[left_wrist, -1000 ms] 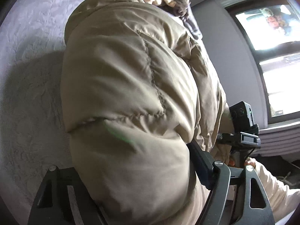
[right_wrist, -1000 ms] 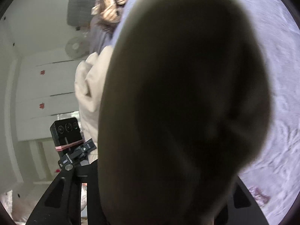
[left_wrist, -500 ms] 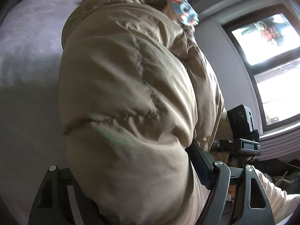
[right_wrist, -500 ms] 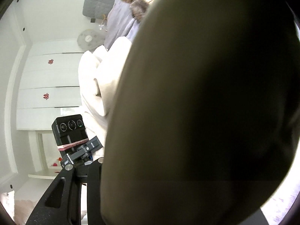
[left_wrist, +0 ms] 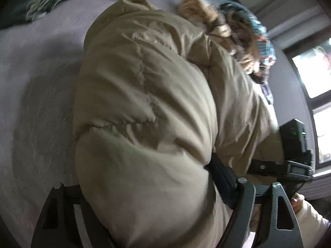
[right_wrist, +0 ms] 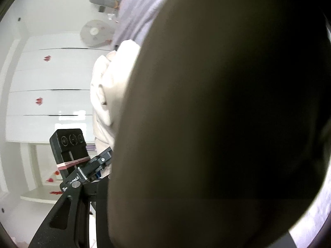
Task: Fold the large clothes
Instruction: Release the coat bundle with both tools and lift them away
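A beige puffer jacket (left_wrist: 144, 107) bulges between the jaws of my left gripper (left_wrist: 161, 188), which is shut on it and holds it above the lilac bed cover (left_wrist: 31, 103). In the right wrist view the same jacket (right_wrist: 227, 124) fills most of the frame as a dark blurred mass right against the lens. My right gripper (right_wrist: 175, 217) is shut on the jacket; its fingertips are hidden by the fabric. The other gripper's handle and camera (left_wrist: 293, 140) show at the right of the left wrist view.
A heap of other clothes (left_wrist: 238, 33), tan and turquoise, lies at the far end of the bed. A dark green garment (left_wrist: 37, 4) is at the top left. A window (left_wrist: 316, 72) is to the right. White wardrobe doors (right_wrist: 51, 82) and a fan (right_wrist: 95, 33) stand beyond the bed.
Both grippers have lifted and swung with the jacket. The view has tilted, so more of the far bed and clothes heap shows, and the jacket covers more of the right lens.
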The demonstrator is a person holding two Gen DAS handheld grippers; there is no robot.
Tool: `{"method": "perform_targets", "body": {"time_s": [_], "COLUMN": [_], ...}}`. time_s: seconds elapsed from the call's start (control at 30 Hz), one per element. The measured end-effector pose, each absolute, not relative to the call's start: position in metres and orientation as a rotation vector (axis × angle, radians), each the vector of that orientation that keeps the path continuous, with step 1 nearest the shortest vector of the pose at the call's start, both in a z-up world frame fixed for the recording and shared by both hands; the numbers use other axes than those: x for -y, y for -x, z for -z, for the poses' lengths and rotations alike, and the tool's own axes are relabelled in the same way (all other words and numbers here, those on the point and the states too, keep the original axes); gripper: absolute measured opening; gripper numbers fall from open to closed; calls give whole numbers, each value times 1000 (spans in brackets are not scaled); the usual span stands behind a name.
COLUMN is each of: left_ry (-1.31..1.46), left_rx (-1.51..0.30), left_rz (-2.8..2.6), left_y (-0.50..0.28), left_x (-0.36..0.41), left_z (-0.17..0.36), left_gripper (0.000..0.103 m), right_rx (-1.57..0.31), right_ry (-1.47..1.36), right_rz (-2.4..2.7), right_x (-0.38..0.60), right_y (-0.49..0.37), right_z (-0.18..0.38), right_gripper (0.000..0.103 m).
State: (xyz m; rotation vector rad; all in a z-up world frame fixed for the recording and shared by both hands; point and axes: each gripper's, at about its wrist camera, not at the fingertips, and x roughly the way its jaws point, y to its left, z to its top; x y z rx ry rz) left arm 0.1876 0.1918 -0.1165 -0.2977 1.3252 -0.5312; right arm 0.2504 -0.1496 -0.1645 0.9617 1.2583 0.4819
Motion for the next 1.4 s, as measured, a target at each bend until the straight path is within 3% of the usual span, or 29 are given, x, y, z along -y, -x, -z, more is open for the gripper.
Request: {"method": "perform_targets", "body": {"time_s": [0.17, 0.23, 0.37, 0.43, 0.47, 0.5, 0.6, 0.93, 1.4], "left_ry": [226, 154, 158, 172, 158, 144, 89, -109, -144], "left_rx": [-1280, -1230, -1142, -1082, -1054, -1053, -1078, -1101, -1165], "left_rz": [454, 404, 340, 322, 314, 317, 337, 292, 258], "left_y": [-158, -151, -147, -154, -162, -167, -180, -177, -133], "left_x": [-173, -167, -184, -183, -176, -172, -138, -59, -89], "left_z": [115, 93, 58, 42, 34, 32, 36, 69, 38], "left_gripper": [88, 87, 77, 77, 77, 77, 77, 77, 81], "right_rx": [-1312, -1313, -1253, -1198, -1178, -1167, -1173, -1344, -1381], "right_ry": [-947, -903, -748, -708, -692, -672, -615, -340, -343], "right_rz": [-381, -322, -188, -166, -177, -196, -289, -201, -193], "right_x": [166, 178, 207, 210, 207, 199, 151, 101, 115], "right_y": [-238, -236, -205, -192, -184, -176, -180, -173, -194], "right_z": [166, 151, 104, 80, 70, 63, 54, 122, 163], "right_gripper": [64, 69, 69, 52, 30, 23, 22, 22, 21]}}
